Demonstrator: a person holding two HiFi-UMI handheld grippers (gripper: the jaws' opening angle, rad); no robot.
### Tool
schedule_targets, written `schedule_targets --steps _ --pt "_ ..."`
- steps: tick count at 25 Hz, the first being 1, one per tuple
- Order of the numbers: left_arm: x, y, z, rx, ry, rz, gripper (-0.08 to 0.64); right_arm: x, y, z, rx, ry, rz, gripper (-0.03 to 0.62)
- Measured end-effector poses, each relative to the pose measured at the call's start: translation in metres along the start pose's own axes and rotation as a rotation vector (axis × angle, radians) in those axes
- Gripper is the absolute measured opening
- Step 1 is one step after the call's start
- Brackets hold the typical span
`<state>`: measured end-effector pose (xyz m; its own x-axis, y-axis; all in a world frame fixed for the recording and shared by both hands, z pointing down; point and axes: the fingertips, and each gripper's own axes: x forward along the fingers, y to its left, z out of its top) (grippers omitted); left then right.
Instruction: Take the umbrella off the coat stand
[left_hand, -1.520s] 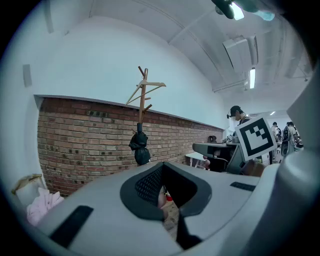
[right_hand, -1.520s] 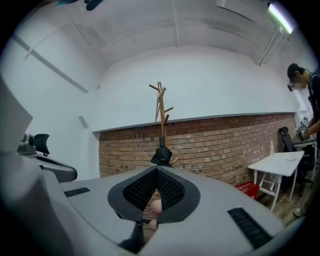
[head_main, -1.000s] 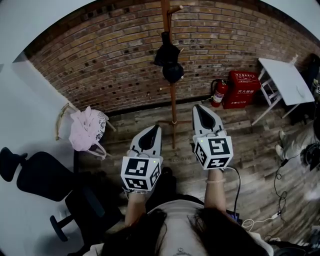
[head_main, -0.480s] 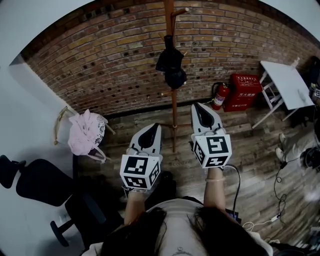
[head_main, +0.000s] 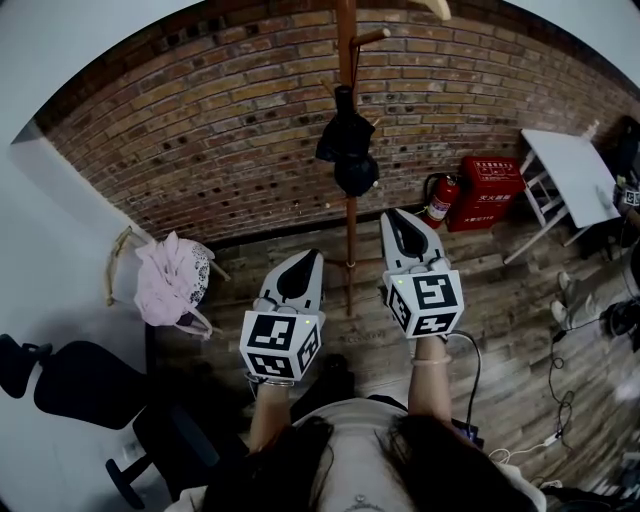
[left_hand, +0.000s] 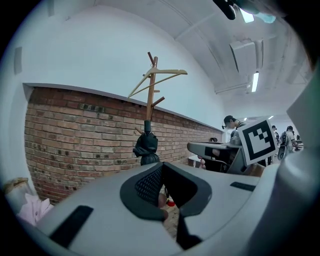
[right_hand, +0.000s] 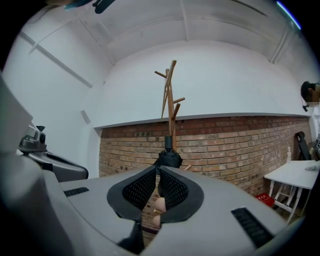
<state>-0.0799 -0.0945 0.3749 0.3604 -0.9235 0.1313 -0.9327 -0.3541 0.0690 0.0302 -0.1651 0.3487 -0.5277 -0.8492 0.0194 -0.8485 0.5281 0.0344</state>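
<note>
A: As the person closes in on the brick wall (head_main: 200, 130), the coat stand (head_main: 348, 230) sits lower and larger in the head view than a second ago; its upper pegs and a wooden hanger (left_hand: 165, 73) now come into sight at the top, where a second ago they were cut off.

B: And the umbrella (head_main: 347, 140); has it moved?

A: No; it hangs where it did, black and folded, against the stand's pole below the upper pegs and well clear of the floor (head_main: 500, 290); only the person's distance to it has changed.

B: What of the tongs?

A: The left tongs (head_main: 308, 255) and the right tongs (head_main: 395, 213) are held out side by side, roughly level, with the pole showing between them in the head view; each gripper view has the umbrella almost straight ahead, just above its own tips.

B: Are they holding anything?

A: Nothing; both pairs are closed tip to tip and empty, and both remain well apart from the umbrella.

B: So how does the task stand?

A: It looks like the approach only; the umbrella is still on the stand and untouched; more ground has to be covered, and one pair of tongs must spread before it can take hold.

B: Any risk?

A: The stand looks slim; a careless pull could rock it, and the fire extinguisher (head_main: 437, 197) stands near its foot.
</note>
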Motion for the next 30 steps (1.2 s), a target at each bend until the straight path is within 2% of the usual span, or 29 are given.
schedule_targets --steps 16,24,30 --pt "0.040 0.049 0.007 0.015 -0.003 -0.087 0.009 0.056 -0.001 -0.003 -0.023 0.007 -0.063 0.040" --pt "0.043 0.068 0.016 0.008 -0.021 -0.105 0.009 0.072 0.003 0.000 -0.035 0.005 -0.078 0.042" --pt "0.046 0.072 0.018 0.011 -0.020 -0.108 0.009 0.078 0.004 -0.001 -0.031 0.009 -0.070 0.088"
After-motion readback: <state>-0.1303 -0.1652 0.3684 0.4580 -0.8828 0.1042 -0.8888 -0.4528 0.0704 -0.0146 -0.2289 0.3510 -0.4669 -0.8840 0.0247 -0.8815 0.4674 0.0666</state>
